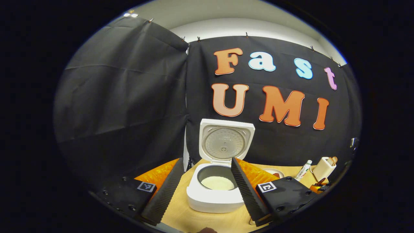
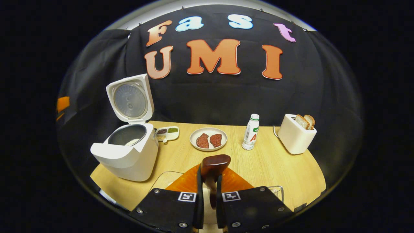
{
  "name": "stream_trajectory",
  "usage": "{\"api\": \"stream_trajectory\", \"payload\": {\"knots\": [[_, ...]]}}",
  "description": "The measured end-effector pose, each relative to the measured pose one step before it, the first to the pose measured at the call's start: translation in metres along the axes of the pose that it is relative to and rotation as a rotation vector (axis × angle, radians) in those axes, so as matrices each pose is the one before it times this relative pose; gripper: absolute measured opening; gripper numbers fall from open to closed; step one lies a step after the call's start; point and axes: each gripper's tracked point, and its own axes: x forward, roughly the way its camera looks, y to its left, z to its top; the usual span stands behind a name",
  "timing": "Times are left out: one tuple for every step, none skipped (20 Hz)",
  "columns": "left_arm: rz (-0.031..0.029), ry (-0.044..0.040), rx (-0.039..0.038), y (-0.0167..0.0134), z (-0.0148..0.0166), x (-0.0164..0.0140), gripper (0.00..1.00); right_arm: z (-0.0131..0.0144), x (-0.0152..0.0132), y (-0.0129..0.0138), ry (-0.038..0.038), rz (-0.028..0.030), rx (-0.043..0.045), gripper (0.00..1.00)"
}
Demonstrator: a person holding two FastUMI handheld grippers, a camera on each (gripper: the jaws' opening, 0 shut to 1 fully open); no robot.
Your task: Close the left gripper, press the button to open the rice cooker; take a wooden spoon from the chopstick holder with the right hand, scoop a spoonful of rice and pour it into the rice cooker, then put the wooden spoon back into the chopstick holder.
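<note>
The white rice cooker (image 1: 213, 199) stands in front of my left gripper (image 1: 207, 160) with its lid (image 1: 225, 140) raised and white rice (image 1: 217, 183) in the pot. My left gripper is open, its fingers reaching to either side of the cooker without touching it. In the right gripper view the cooker (image 2: 129, 155) sits at the left, lid (image 2: 131, 100) up. My right gripper (image 2: 209, 178) is shut on a dark wooden spoon (image 2: 215, 164), whose head sticks up past the fingertips. Something pale lies between the fingers below the spoon; I cannot tell what it is.
On the wooden table (image 2: 275, 161) are a small seasoning tray (image 2: 167, 133), a plate with two meat pieces (image 2: 208, 139), a white bottle (image 2: 251, 132) and a toaster holding bread (image 2: 296, 133). Clear container edges (image 2: 165, 181) show beside the right gripper.
</note>
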Motion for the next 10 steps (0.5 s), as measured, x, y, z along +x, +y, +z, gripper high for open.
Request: {"api": "stream_trajectory", "payload": {"knots": [[0.01012,-0.00094,-0.00362,0.0028,0.00065,-0.00212,0.98,-0.0051,0.00338,0.00057,0.00583,-0.00828,-0.01829,0.15],[0.00969,-0.00159,-0.00223,0.00314,-0.00047,-0.00184,0.99,-0.00642,0.00338,0.00232,0.00696,-0.0022,-0.01087,0.15],[0.00821,0.00007,-0.00029,0.00218,0.00022,-0.00125,0.99,-0.00514,0.00371,0.00164,0.00374,-0.0057,-0.01385,0.15],[0.00604,-0.00034,0.00026,0.00197,-0.00046,-0.00166,0.98,-0.00585,0.00356,0.00178,0.00663,-0.00139,-0.01291,0.15],[0.00462,-0.00025,0.00101,0.00125,-0.0002,-0.00087,0.98,-0.00486,0.00242,0.00202,0.00735,-0.00216,-0.01488,0.15],[0.00438,-0.00033,0.00269,0.00074,-0.00001,-0.00032,0.98,-0.00656,0.00271,0.00163,0.01001,0.00139,-0.01098,0.15],[0.00392,-0.00028,0.00354,0.00006,-0.00028,-0.00028,0.98,-0.00677,0.00356,0.00183,0.01211,-0.00106,-0.01005,0.15],[0.00442,-0.00103,0.00313,0.00212,0.00031,0.00011,0.98,-0.00703,0.00235,0.00106,0.01136,0.00104,-0.00571,0.15],[0.00426,0.00067,0.0009,0.00155,0.00055,0.00007,0.98,-0.00441,0.00139,0.00234,0.00627,0.00177,-0.00042,0.15],[0.00456,0.00295,-0.0001,0.002,-0.00142,-0.00021,0.98,0.00154,0.00041,0.00145,-0.00865,-0.00243,-0.00325,0.15]]}}
